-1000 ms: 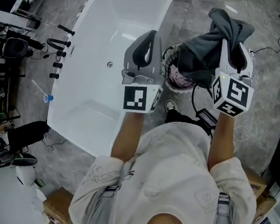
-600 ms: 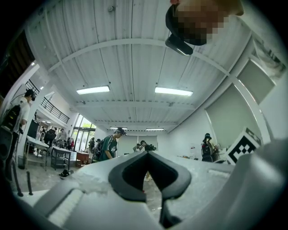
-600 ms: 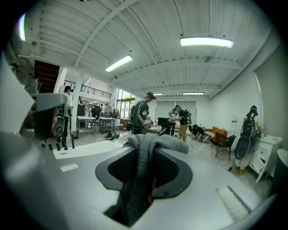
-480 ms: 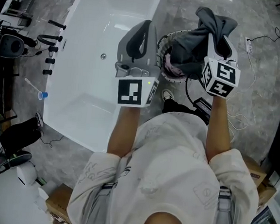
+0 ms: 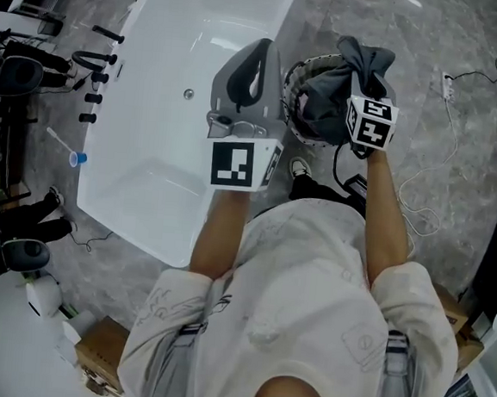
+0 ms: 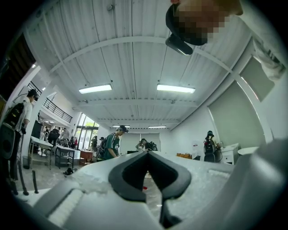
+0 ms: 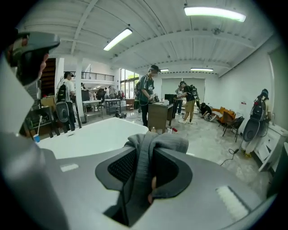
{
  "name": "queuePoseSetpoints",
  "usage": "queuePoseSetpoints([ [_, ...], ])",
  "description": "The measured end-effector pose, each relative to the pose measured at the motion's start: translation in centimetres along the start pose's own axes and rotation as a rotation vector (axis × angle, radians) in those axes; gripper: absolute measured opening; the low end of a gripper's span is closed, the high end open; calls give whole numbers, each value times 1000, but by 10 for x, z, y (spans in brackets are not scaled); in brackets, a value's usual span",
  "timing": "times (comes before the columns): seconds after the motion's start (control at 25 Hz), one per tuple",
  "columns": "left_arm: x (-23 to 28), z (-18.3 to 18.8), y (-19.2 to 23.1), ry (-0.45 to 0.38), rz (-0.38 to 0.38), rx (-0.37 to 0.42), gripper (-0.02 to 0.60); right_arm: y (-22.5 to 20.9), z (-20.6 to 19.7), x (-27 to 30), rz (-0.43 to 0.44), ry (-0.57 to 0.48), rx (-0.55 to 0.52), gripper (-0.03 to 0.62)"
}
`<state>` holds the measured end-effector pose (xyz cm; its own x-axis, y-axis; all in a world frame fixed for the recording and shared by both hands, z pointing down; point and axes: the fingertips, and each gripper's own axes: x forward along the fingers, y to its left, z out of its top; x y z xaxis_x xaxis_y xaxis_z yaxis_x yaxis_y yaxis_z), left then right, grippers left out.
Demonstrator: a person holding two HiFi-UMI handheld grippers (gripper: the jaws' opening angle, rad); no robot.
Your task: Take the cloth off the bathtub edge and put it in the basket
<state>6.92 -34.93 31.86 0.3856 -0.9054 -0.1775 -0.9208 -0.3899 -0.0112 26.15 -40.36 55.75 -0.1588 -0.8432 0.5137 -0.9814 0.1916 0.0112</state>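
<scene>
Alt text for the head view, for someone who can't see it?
Seen from above, the right gripper holds a dark grey cloth bunched over a round basket, which sits on the floor beside a white bathtub. The left gripper, empty, is held up over the tub's rim.

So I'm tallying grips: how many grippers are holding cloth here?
1. The right gripper clamps the grey cloth over the basket; the left gripper, by the bathtub, is shut on nothing.

The cloth (image 5: 331, 92) hangs from your right gripper (image 5: 368, 70) over the basket (image 5: 292, 80); the bathtub (image 5: 174, 57) lies left of your left gripper (image 5: 262, 47).
</scene>
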Motion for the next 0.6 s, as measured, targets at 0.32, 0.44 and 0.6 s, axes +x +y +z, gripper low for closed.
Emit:
queuePoseSetpoints([
  [0.32,-1,-2,2,9,7,4,-2,7,-62,54,32,189,4,117],
  [0.44,-1,-5,2,18,12,8,-2,7,-92,68,32,273,15,117],
  [0.6,-2,-8,3,35,18,20,-2,7,-129,75,32,396,32,117],
])
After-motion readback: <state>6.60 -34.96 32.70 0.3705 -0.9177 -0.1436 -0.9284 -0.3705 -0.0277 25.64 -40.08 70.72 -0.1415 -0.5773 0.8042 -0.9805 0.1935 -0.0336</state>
